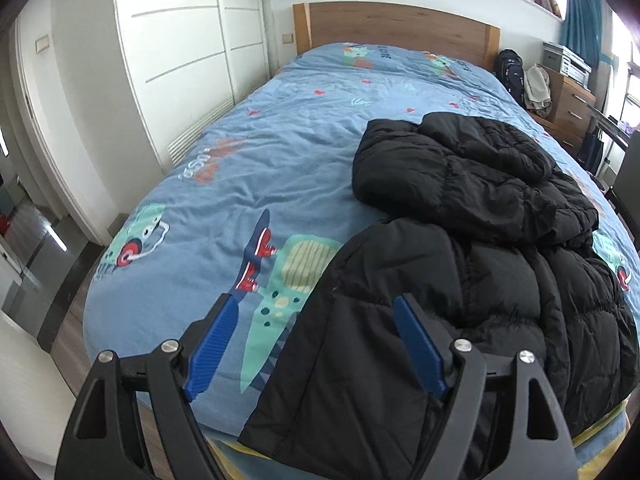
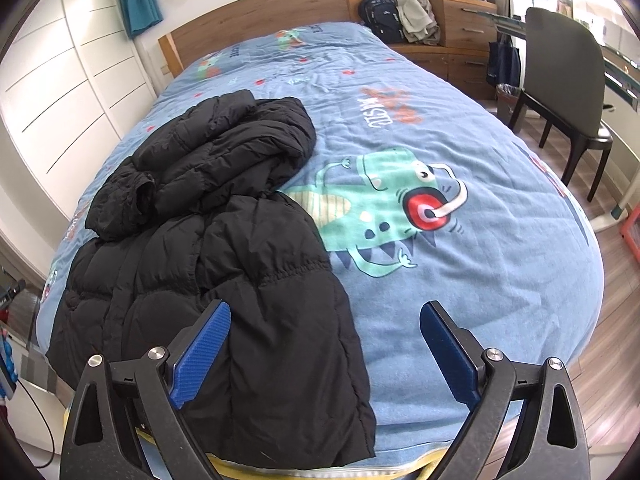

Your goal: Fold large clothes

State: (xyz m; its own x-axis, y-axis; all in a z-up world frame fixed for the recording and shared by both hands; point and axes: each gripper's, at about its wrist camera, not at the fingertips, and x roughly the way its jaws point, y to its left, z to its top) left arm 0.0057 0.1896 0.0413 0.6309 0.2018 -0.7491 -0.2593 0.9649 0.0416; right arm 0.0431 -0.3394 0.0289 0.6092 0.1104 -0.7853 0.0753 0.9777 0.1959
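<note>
Jacket point(image 1: 472, 264): a black padded garment lying crumpled on the blue printed bed cover point(image 1: 256, 168), at the foot end of the bed, with its hem hanging slightly over the near edge. Its long axis runs from that near hem away toward the wooden headboard point(image 1: 396, 28), where the upper part is bunched into a heap.

I hold the left gripper point(image 1: 318, 342) over the jacket's left hem corner; its fingers stand apart with nothing clamped, one over bare cover, one over fabric. I hold the right gripper point(image 2: 324, 354) over the right hem corner point(image 2: 344, 420), fingers likewise apart and empty.

Both grippers sit close to the hem, one per corner. I judge neither markedly nearer; the coming grasp lies forward and below the fingertips.
</note>
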